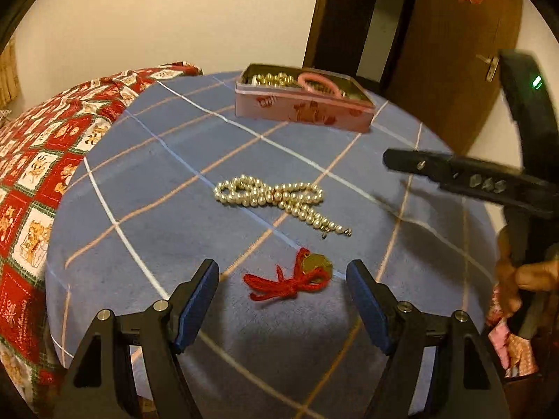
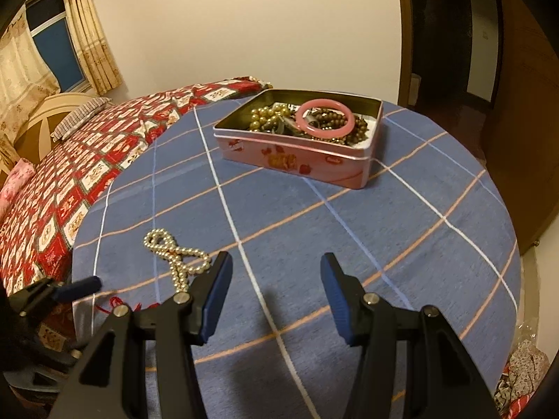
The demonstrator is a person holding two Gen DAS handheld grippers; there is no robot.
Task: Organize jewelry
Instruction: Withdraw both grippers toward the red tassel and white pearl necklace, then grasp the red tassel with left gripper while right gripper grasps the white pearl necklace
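- Left gripper, black arms with blue pads, hangs low with its jaws spread wide and nothing between them; the red braided cord with the round gold pendant lies on the cloth right in the gap ahead of it.
- Risk one: that cord is a loose tangle. Close on a single strand and the pendant may swing free or slip out on the lift.
- The long pearl-bead necklace sits a little farther out, looped over itself in a figure-eight, clasp end trailing toward the cord. Risk two: pinch one loop and the rest drags across the table, or hooks the cord beside it.
- Right gripper is also wide open and empty, hovering over bare blue checked tablecloth, well clear of both loose pieces.
- Risk three: in the left view the right tool reaches across the right side of the table. If both go for the middle together, they could knock each other.
- The open pink rectangular tin stands at the far side, already holding gold and brown beads and a pink bangle. Risk four: it looks well filled, so a long strand dropped carelessly could drape over the rim and slide back out.
- Risk five: the soft cloth may bunch under a low pad and shift the pieces.
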